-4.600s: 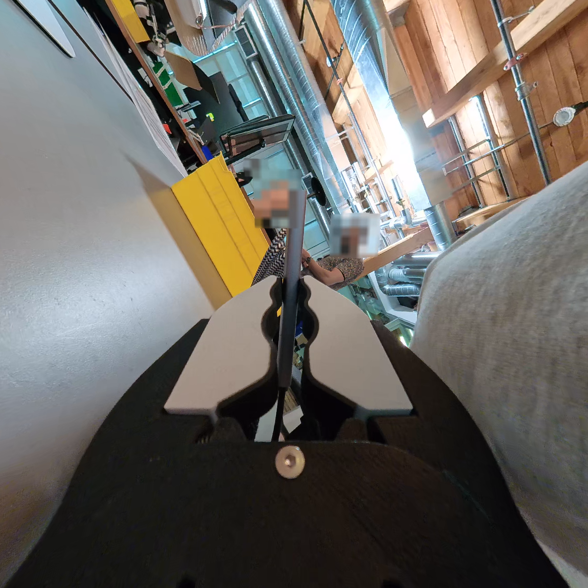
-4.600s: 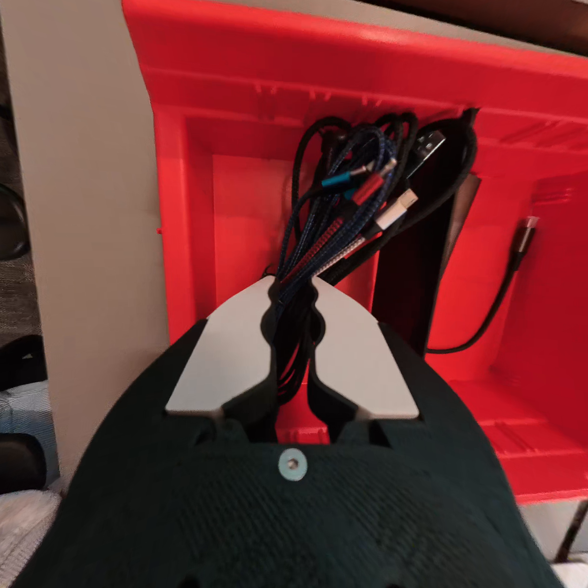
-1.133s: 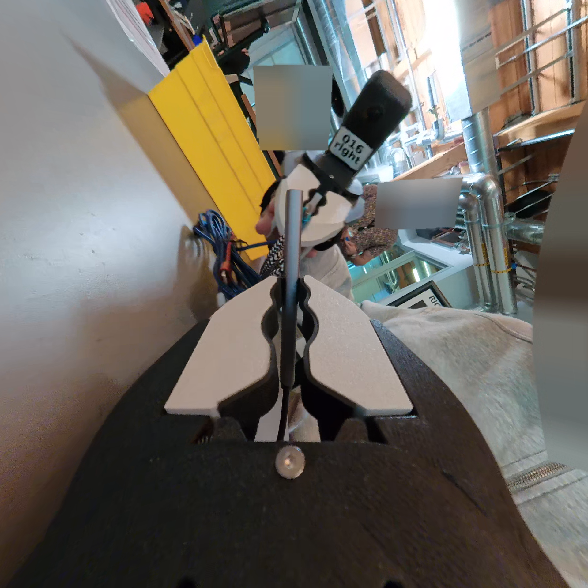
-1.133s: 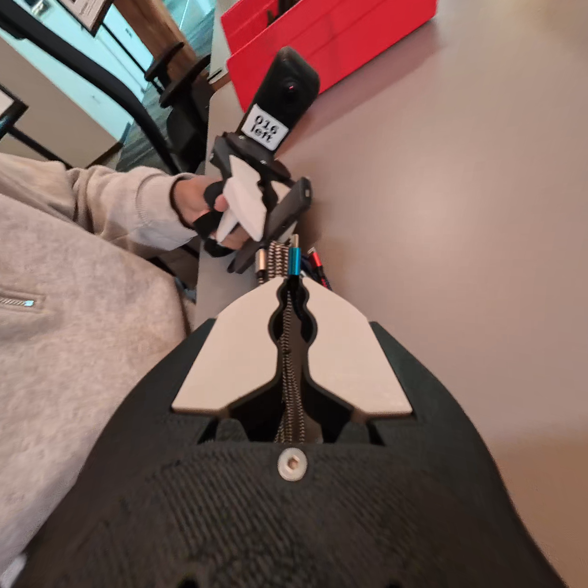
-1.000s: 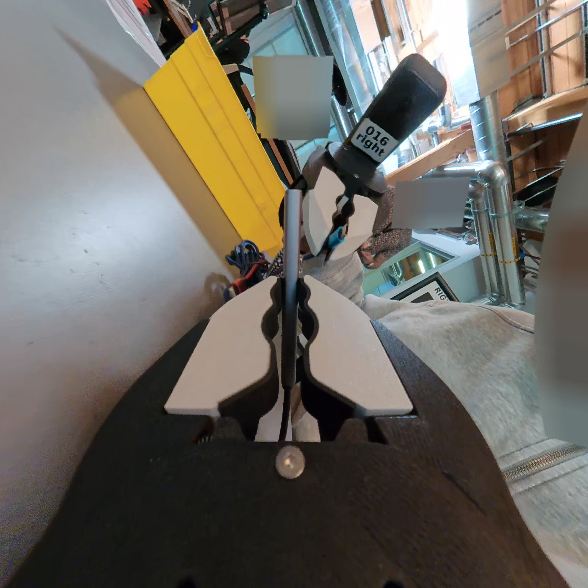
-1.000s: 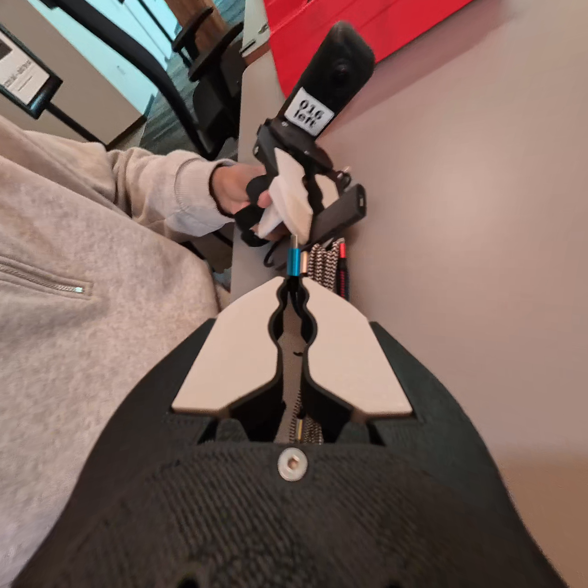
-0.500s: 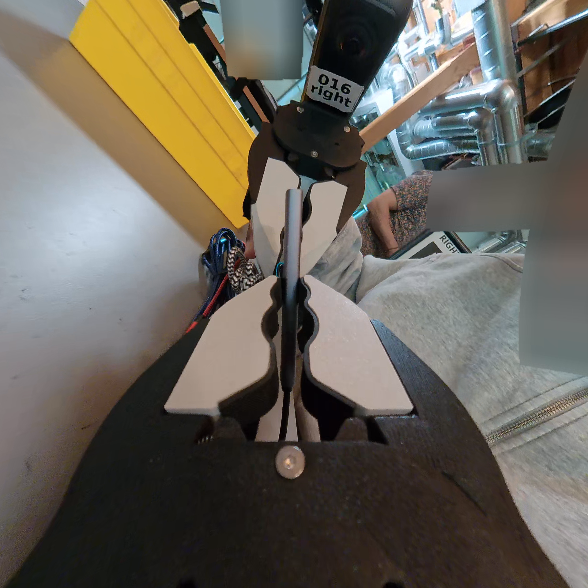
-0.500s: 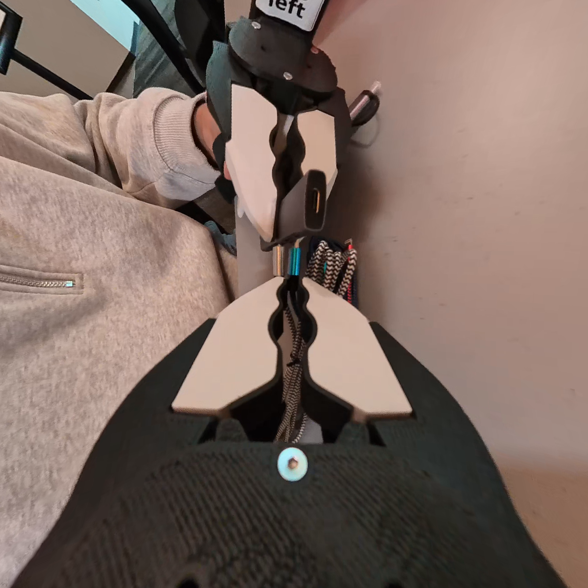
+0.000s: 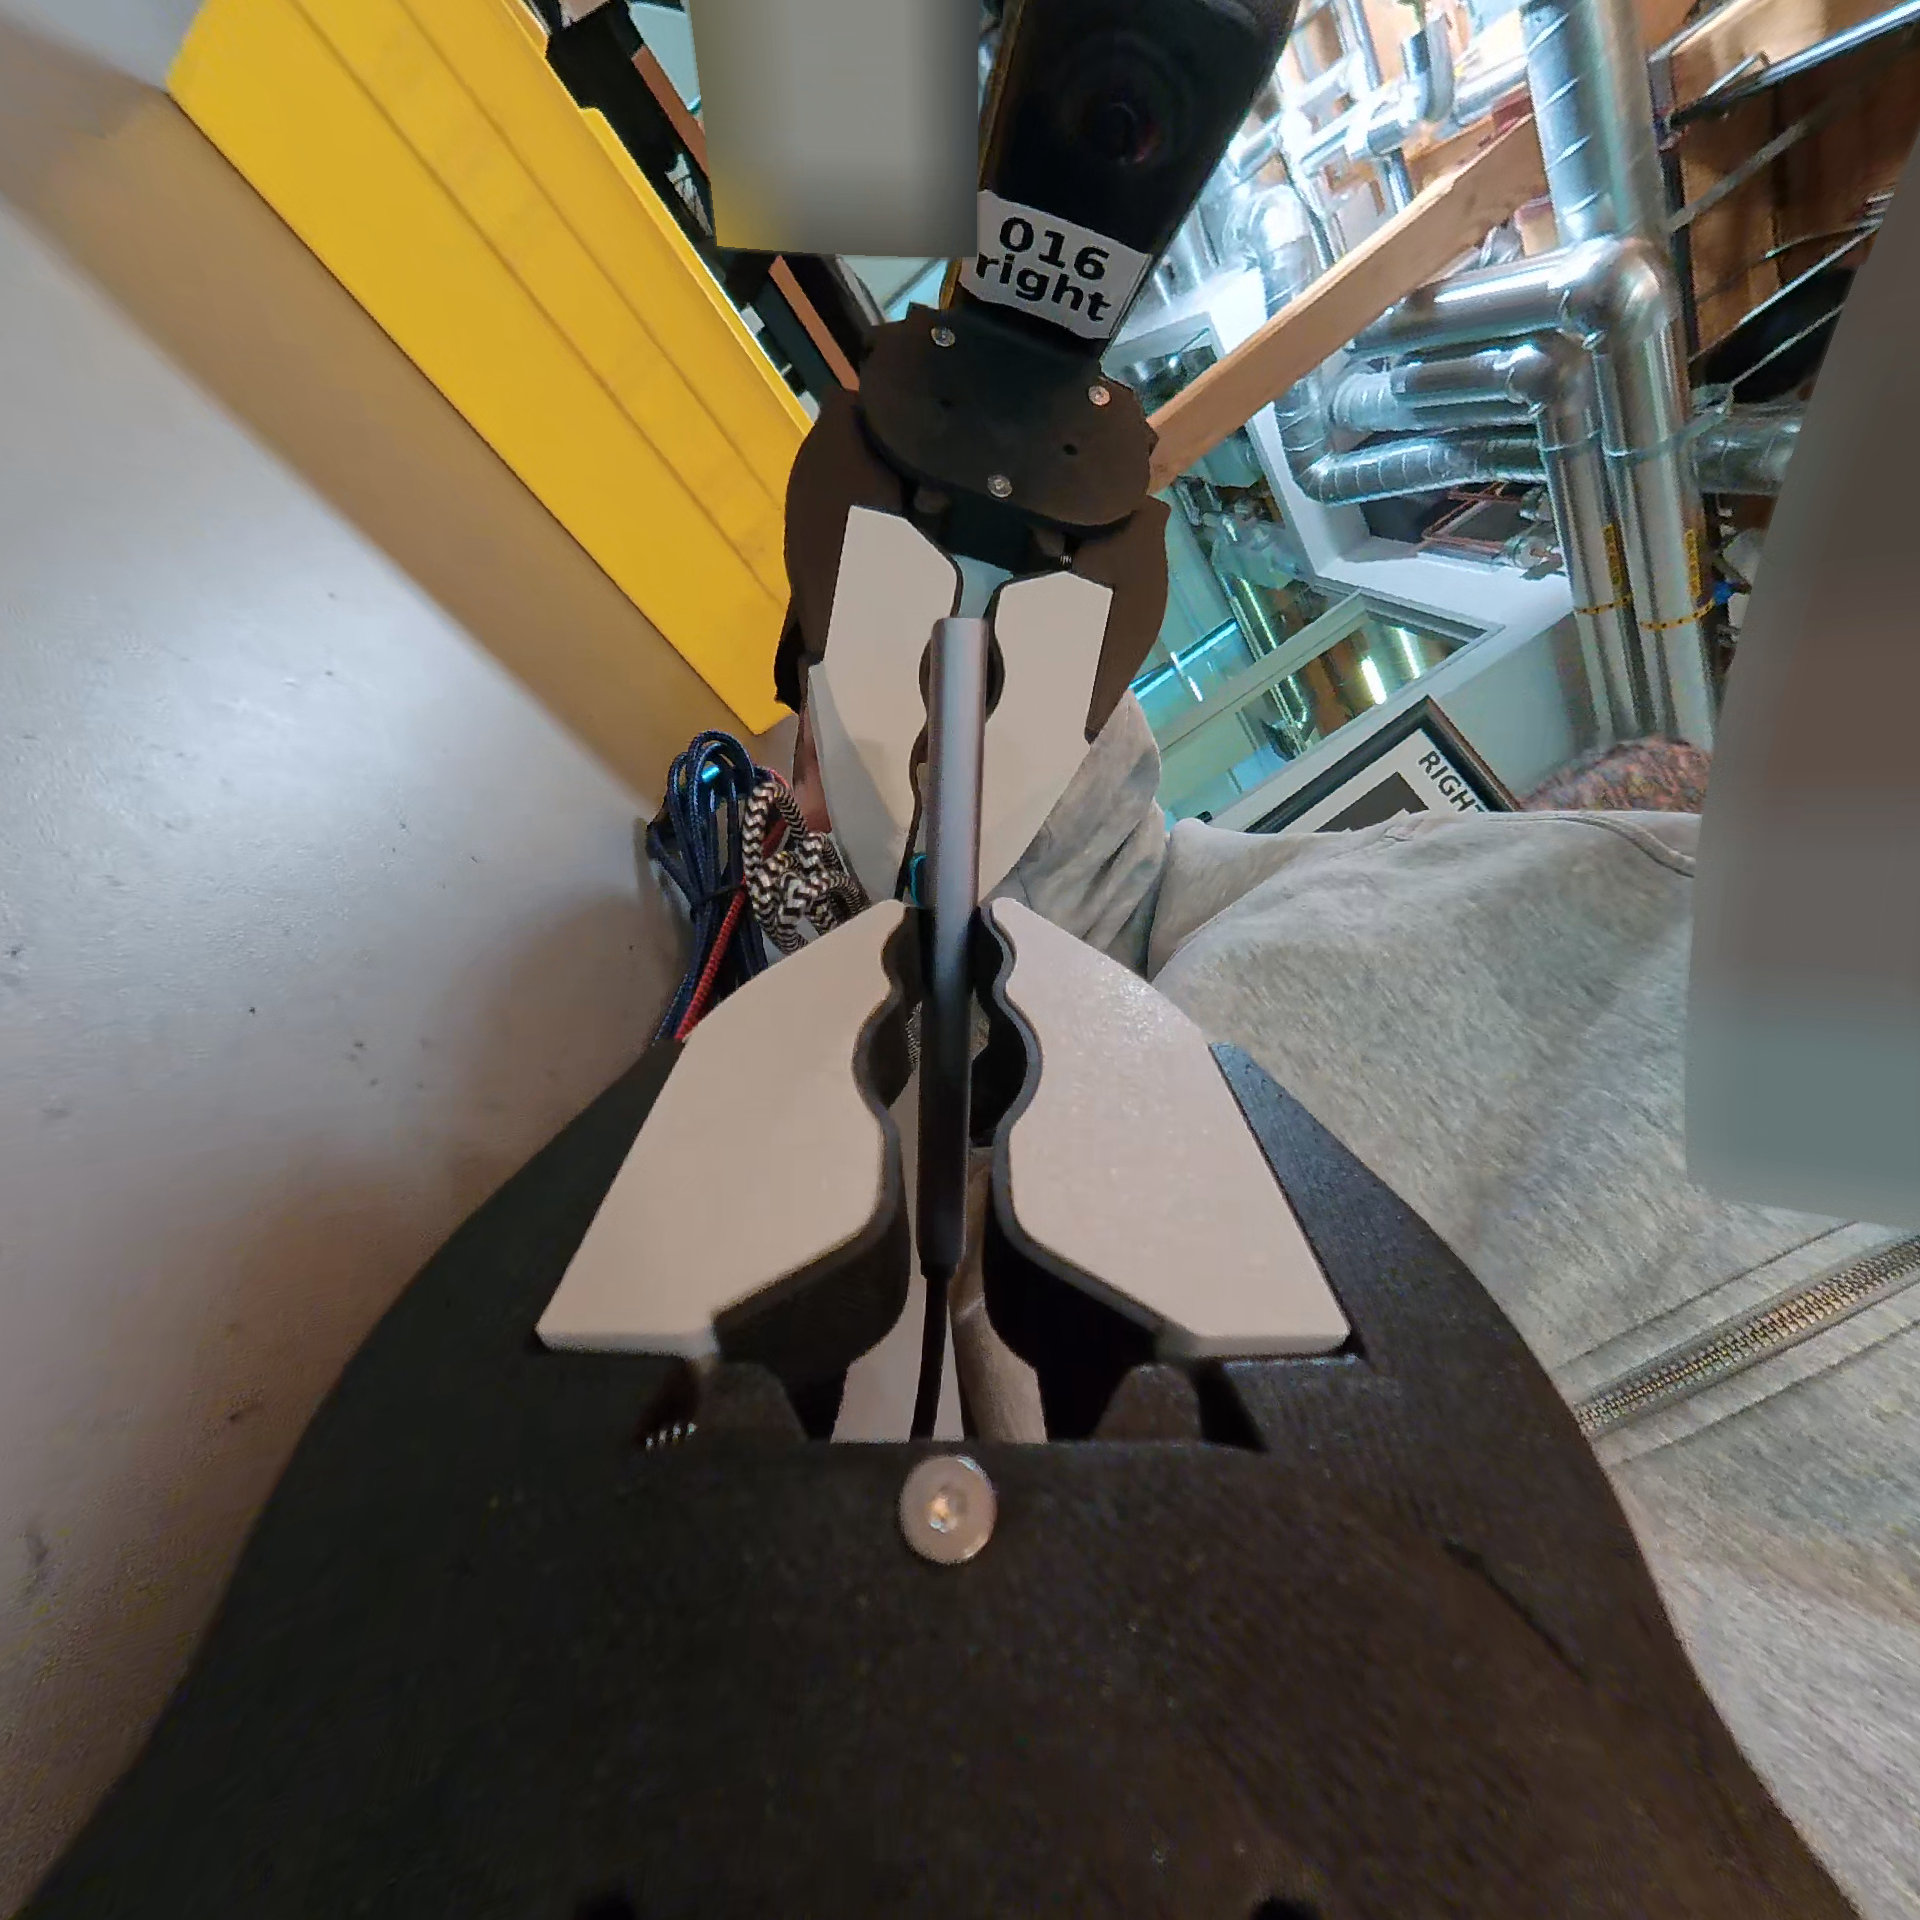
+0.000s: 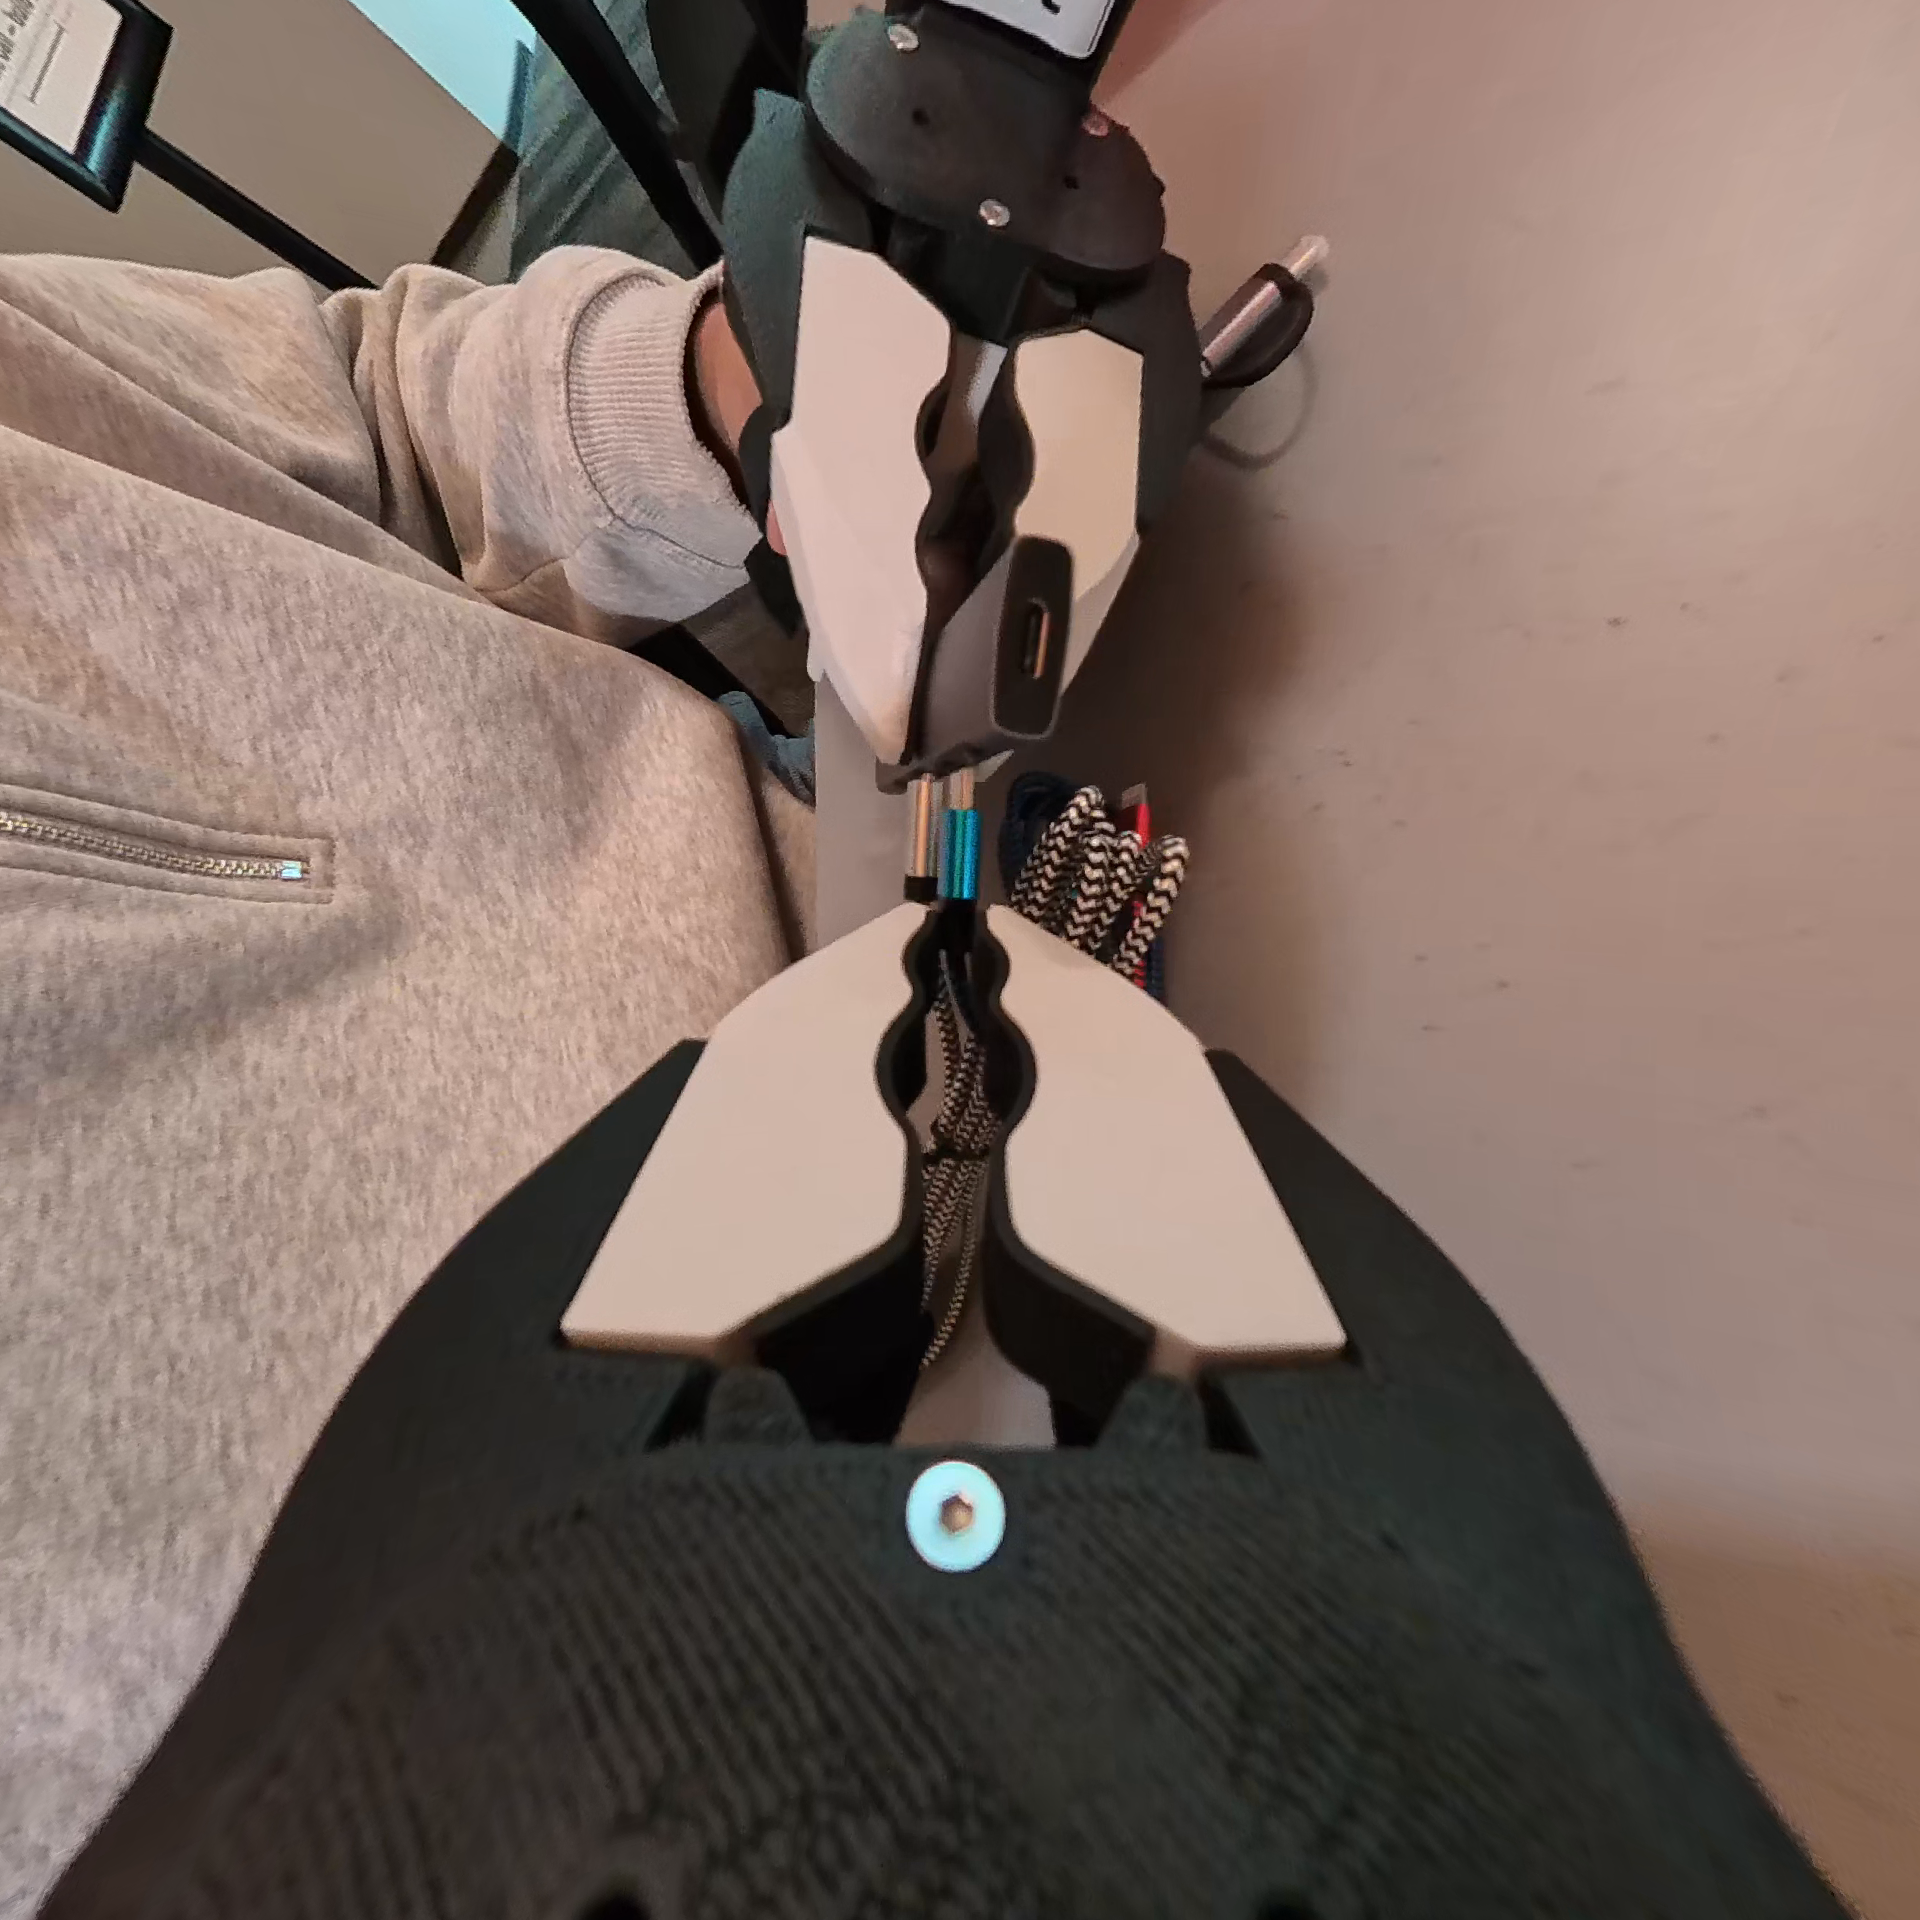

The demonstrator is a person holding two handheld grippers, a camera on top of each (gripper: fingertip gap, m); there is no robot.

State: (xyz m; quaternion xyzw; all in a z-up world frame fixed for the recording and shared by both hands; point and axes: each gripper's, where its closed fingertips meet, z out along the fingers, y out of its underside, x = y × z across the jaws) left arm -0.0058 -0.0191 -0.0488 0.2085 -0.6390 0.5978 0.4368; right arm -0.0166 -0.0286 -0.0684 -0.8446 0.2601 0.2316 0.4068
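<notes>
Pale grey tabletop (image 9: 260, 831) beneath a yellow bin (image 9: 499, 312): the left gripper (image 9: 940, 914), fingers closed, clamps a slim dark grey adapter block (image 9: 951, 790) edge-on. Facing it, the right gripper (image 10: 951, 914), fingers closed, pinches braided cables behind a blue-sleeved plug (image 10: 958, 854) and a silver-sleeved plug (image 10: 920, 842). Both plug tips sit just below the adapter block's open port (image 10: 1034, 639), not inserted; the remaining cable bundle (image 10: 1091, 883) lies on the table.

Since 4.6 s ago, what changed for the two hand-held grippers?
The right hand-held gripper left the red bin with the cable bundle and came to face the left hand-held gripper, tip to tip. It now pinches the cables just behind the teal plug, which sits beside the grey hub. Unchanged: left is shut on the hub, right shut on cables.
</notes>
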